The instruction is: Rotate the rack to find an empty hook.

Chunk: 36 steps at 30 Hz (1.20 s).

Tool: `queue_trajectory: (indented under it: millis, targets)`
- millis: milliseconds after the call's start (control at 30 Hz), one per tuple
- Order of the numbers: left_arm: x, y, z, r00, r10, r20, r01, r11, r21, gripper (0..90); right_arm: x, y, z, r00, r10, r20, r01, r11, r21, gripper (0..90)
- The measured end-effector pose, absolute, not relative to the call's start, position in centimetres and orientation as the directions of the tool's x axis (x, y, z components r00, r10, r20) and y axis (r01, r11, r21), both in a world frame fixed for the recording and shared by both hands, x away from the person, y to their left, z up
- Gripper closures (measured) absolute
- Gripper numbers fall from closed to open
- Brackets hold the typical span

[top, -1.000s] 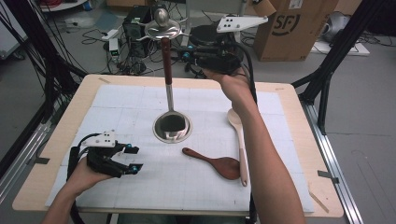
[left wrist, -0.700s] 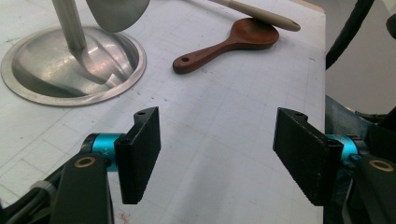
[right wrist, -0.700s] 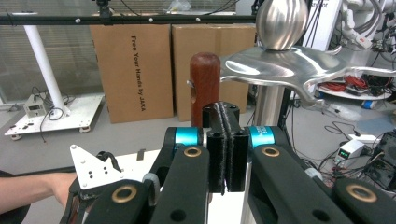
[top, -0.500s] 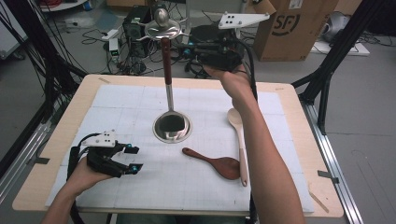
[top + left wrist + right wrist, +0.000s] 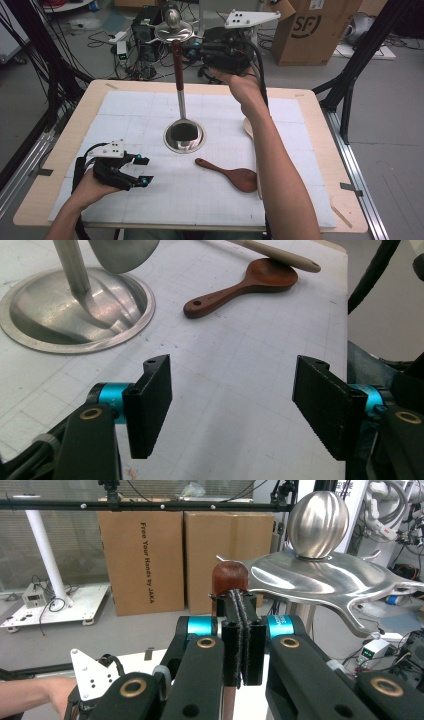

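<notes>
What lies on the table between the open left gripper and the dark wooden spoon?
Nothing: in the left gripper view only bare gridded mat separates the left gripper from the dark wooden spoon.

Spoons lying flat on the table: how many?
2. The dark wooden spoon lies right of the metal stand base; the pale wooden spoon sits beside it, mostly hidden behind the forearm, its handle resting on the dark spoon's bowl.

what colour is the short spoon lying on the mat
Dark reddish-brown wood; the short spoon shows best in the left gripper view.
</notes>
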State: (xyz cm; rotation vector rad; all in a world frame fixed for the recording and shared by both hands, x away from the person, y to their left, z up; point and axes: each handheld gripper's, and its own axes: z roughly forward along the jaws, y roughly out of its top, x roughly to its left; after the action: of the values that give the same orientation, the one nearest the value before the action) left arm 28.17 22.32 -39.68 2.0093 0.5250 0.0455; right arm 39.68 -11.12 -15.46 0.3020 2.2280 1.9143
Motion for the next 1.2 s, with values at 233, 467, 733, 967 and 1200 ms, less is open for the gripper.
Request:
queue_trajectory:
  millis: [233, 467, 733, 967, 1200]
  targets:
    - [28.1, 22.4, -39.6, 0.904, 0.387, -0.184, 0.342, -0.39, 0.855, 32.8, 39.6, -10.8, -15.5, -0.961, 0.277, -0.01, 0.032, 0.146, 0.989, 89.9]
    - [28.0, 22.3, -39.6, 0.902, 0.39, -0.183, 0.343, -0.391, 0.854, 32.8, 39.5, -10.2, -15.6, -0.961, 0.276, -0.012, 0.028, 0.141, 0.99, 89.8]
    - [27.9, 22.3, -39.5, 0.904, 0.389, -0.18, 0.34, -0.396, 0.853, 32.7, 39.3, -9.5, -15.6, -0.96, 0.28, -0.023, 0.02, 0.149, 0.989, 89.9]
    - [27.8, 22.2, -39.5, 0.903, 0.39, -0.182, 0.341, -0.392, 0.855, 32.6, 39.3, -9.0, -15.7, -0.962, 0.273, -0.021, 0.021, 0.152, 0.988, 89.9]
    - [27.8, 22.2, -39.5, 0.904, 0.389, -0.178, 0.338, -0.395, 0.854, 32.6, 39.2, -10.1, -15.8, -0.968, 0.248, -0.024, 0.018, 0.164, 0.986, 89.9]
